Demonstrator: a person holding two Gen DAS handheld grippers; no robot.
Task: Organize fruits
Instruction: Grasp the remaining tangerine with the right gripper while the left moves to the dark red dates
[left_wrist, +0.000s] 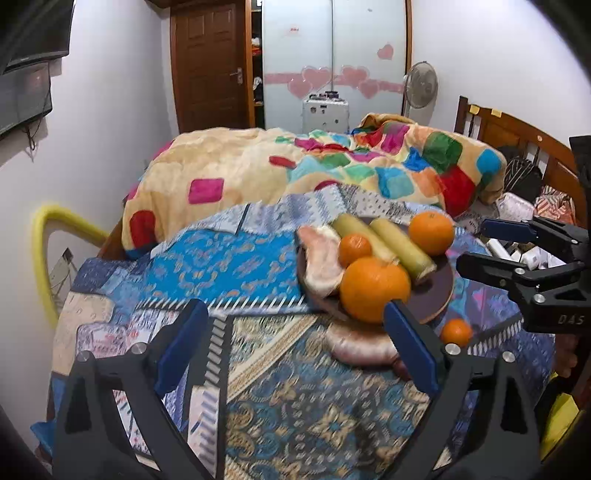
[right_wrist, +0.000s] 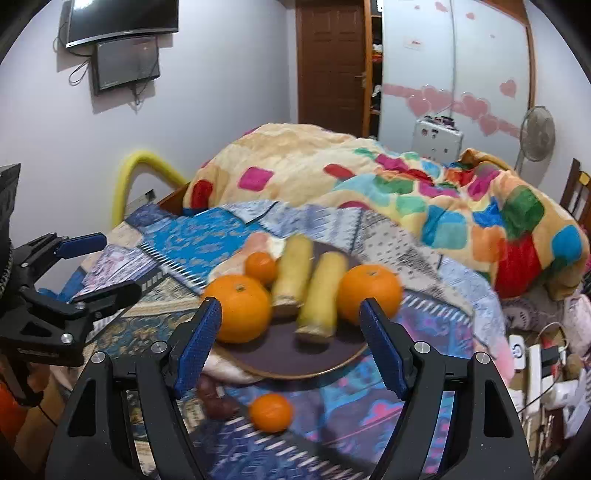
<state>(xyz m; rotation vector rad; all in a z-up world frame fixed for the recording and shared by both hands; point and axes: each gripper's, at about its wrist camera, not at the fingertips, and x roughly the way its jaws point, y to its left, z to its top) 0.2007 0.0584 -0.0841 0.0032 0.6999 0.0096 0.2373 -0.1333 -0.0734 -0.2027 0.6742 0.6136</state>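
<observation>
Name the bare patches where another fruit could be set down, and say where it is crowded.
Free: the plate's near edge, in front of the big oranges; the patterned cloth left of the plate. Crowded: the plate's middle and back.

The left claw is held with its jaws spread wide, nothing gripped between the blue pads. The right claw is likewise held wide open and empty. In the left wrist view the right claw is seen to the left claw's right, jaws parted.
</observation>
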